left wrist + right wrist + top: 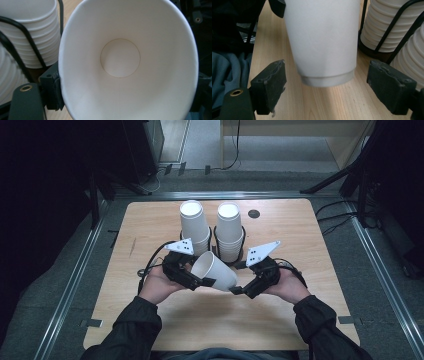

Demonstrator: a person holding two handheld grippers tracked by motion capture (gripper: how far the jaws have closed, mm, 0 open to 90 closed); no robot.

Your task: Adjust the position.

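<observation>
A single white paper cup (pixel 215 270) lies tilted on its side above the near middle of the wooden surface (pixel 150 220), between the two tools. The left tool (pixel 192 275) is clamped on the cup's rim, its mouth facing that tool's camera. The right tool (pixel 328 87) stands apart, its jaws either side of the cup's base without touching. Just beyond, two stacks of cups (pixel 212 227) sit upside down in a black wire holder (pixel 243 237).
</observation>
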